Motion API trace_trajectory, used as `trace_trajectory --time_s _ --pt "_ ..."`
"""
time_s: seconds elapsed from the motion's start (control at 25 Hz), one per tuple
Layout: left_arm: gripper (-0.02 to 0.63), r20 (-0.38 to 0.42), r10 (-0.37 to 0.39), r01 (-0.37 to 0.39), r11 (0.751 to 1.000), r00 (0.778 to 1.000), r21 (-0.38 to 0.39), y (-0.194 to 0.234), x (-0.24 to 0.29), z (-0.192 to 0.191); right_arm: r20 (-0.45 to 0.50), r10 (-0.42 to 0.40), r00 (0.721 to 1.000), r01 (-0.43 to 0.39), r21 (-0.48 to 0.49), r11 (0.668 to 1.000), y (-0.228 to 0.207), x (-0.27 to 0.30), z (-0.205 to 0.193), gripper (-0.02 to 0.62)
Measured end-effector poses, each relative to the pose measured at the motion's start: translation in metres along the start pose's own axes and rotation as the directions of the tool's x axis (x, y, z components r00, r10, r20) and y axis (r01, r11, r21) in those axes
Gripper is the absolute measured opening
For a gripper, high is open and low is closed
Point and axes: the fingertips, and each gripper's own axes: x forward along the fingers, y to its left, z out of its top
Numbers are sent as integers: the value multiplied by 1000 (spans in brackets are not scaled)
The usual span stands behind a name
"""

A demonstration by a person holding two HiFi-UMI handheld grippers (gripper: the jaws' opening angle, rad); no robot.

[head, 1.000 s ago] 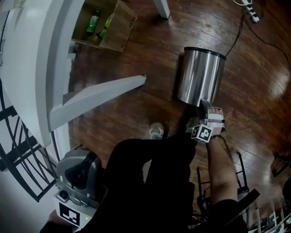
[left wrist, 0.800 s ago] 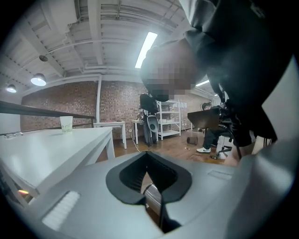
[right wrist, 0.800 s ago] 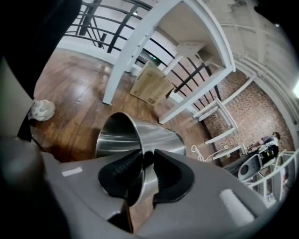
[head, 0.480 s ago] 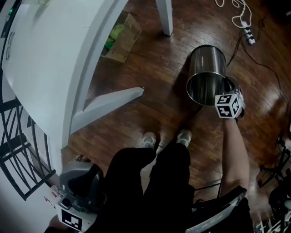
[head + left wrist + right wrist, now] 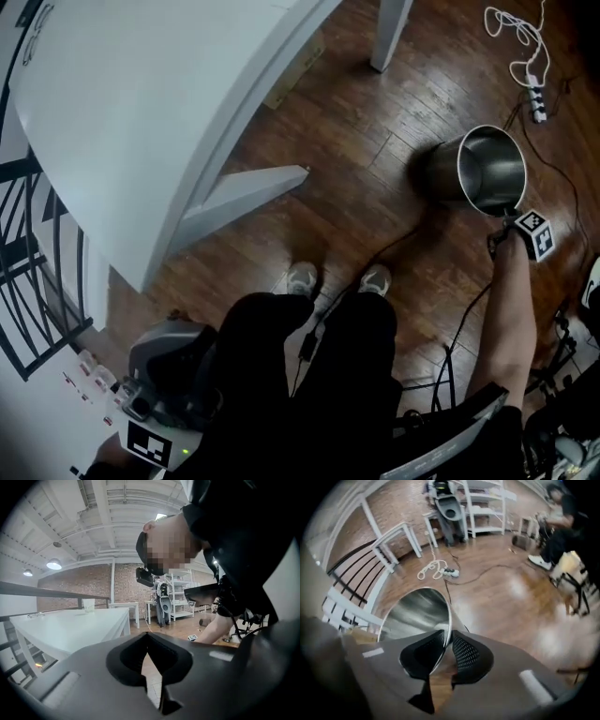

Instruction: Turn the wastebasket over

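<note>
The steel wastebasket hangs tilted over the wood floor at the right of the head view, its open mouth turned up toward me. My right gripper grips the near edge of its rim. In the right gripper view the thin rim of the wastebasket runs between the two black pads of the right gripper, whose jaws are opening slightly while still pinching it. My left gripper stays low at the bottom left, beside my leg, far from the basket. The left gripper has its fingertips together with nothing between them.
A large white table fills the upper left, with one leg near the basket and a slanted brace. A white power strip and cable lie beyond the basket. A black cable crosses the floor. A black railing stands at the left.
The wastebasket stood mouth down with the right gripper low at its rim. It has since swung up and to the right, and its open mouth now faces up. The left gripper barely shifted.
</note>
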Motion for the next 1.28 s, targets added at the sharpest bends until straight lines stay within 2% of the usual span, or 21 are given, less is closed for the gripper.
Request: trace_trajectory --time_s 0.08,0.16,0.24,0.28,0.4,0.48,0.52,0.6,0.68,0.72,0.8,0.92,0.96,1.04,1.12,1.16,1.28 --pt "-2 -3 -20 20 1000 1000 6 -5 2 1 -32 33 999 -28 158 987 -29 3 -38 46" --pt "-2 -2 -40 40 999 999 12 -10 6 6 42 81 996 -87 179 980 -32 -1 -51 48" --pt "-2 5 -54 54 998 999 23 -12 8 15 104 142 984 -153 106 983 -17 -8 -54 66" --pt "-2 9 -60 59 998 998 36 -13 9 22 117 162 980 -169 52 984 -9 -16 -58 44" --pt "-2 20 -101 99 990 995 101 -20 16 39 183 196 963 -163 -181 970 16 -75 -63 32" --pt "-2 11 -145 143 984 989 102 -31 25 48 290 271 918 -159 -356 921 42 -151 -51 7" --pt "-2 8 -162 161 983 987 84 -38 28 56 338 326 883 -153 -449 880 57 -195 -45 3" --pt "-2 11 -180 180 983 984 33 -48 35 82 397 429 811 -109 -619 778 92 -289 -37 3" --pt "-2 28 -196 196 981 980 0 -56 46 115 427 487 762 -38 -721 692 120 -381 -28 3" --pt "-3 46 -207 207 978 977 -5 -59 55 134 449 501 740 -5 -741 672 128 -424 -18 3" --pt "-2 104 -228 229 973 968 5 -64 76 175 507 521 687 42 -743 668 139 -503 6 3" --pt "-2 168 -220 216 975 961 41 -68 105 226 571 564 597 75 -739 669 155 -594 37 3" --pt "-2 164 -215 208 976 963 61 -68 116 232 596 571 565 83 -729 679 158 -617 47 3" --pt "-2 125 -187 179 981 974 77 -67 137 227 654 556 514 86 -684 725 154 -648 65 3" --pt "-2 113 -151 144 987 982 69 -64 147 230 671 539 509 77 -659 748 152 -657 73 3" --pt "-2 132 -147 138 988 980 73 -65 149 237 663 544 515 79 -668 740 154 -656 74 3" --pt "-2 207 -165 145 983 964 110 -75 158 260 632 581 513 107 -719 687 165 -651 83 3"
